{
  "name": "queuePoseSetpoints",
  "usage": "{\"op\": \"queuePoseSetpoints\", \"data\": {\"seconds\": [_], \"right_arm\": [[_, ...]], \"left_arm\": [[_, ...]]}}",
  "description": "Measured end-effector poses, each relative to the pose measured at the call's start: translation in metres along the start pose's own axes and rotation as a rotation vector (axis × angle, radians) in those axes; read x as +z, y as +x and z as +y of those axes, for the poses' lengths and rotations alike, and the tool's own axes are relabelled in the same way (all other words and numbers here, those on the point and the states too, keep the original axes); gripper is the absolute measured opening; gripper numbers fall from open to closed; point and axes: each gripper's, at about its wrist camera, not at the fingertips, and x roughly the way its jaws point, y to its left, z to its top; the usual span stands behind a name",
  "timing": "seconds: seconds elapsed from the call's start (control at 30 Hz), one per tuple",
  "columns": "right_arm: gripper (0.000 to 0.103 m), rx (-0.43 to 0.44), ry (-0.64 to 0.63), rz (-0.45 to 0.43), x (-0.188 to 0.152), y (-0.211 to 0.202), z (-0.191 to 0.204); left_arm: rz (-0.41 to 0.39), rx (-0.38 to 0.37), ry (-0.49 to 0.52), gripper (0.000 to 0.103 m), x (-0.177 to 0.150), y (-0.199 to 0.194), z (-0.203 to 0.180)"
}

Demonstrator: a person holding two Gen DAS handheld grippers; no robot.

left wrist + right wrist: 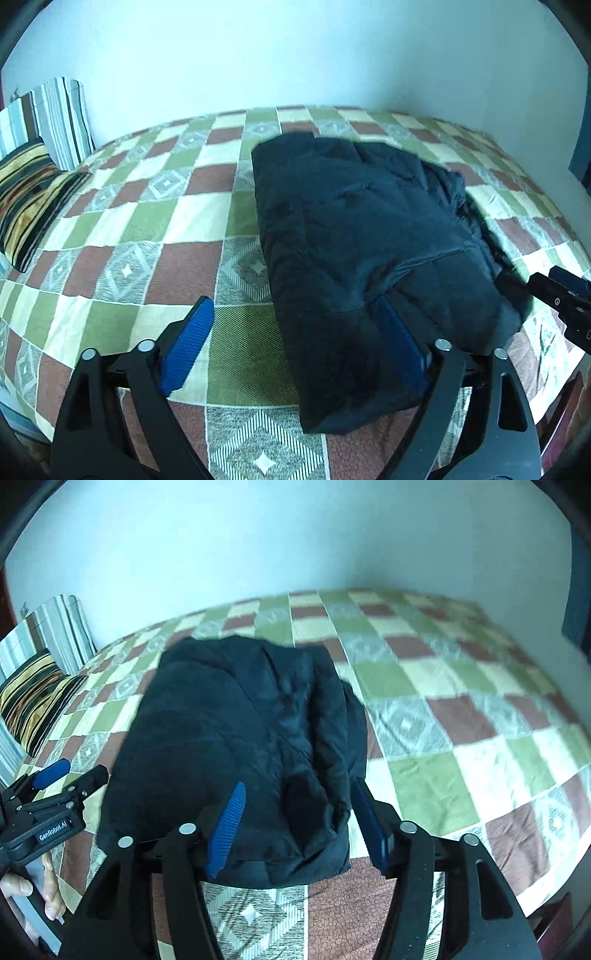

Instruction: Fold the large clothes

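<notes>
A dark navy padded garment (369, 229) lies folded into a thick bundle on the checked bedspread (147, 221). My left gripper (291, 301) hovers over its near left corner with jaws wide open; the right blue pad overlaps the cloth and the left one is over bare bedspread. In the right wrist view the garment (240, 720) fills the middle. My right gripper (298, 783) stands open above its near edge, the pads apart and not pressing the cloth. The left gripper (74, 771) shows at the left edge, the right gripper (550, 278) at the right edge.
Two striped pillows, a brown-gold one (29, 192) and a grey-white one (55, 114), lean at the head of the bed on the left. A pale wall (295, 55) runs behind. The bedspread (443, 720) stretches bare to the right. A hand (22, 890) holds the left gripper's handle.
</notes>
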Motion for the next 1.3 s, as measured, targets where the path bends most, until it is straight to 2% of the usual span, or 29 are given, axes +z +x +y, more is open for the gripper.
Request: {"op": "queuePoseSetpoints", "data": {"seconds": [0.2,0.57,0.77,1.3], "right_arm": [[0.065,0.009,-0.018,-0.067,0.004,-0.026,0.010],[0.065,0.039,-0.010,-0.108,0.000,-0.046,0.014],[0.070,0.043,-0.013,-0.116,-0.002,-0.049,0.016],[0.070,0.041,-0.011,-0.124,-0.001,-0.051,0.016]], "left_arm": [[-0.073,0.016,-0.011,0.094,0.005,-0.038,-0.001],[-0.146,0.053,0.000,0.098,0.007,-0.073,-0.012],[-0.154,0.047,-0.007,0.098,0.005,-0.078,-0.017],[-0.145,0.030,-0.012,0.098,0.004,-0.078,-0.024]]}}
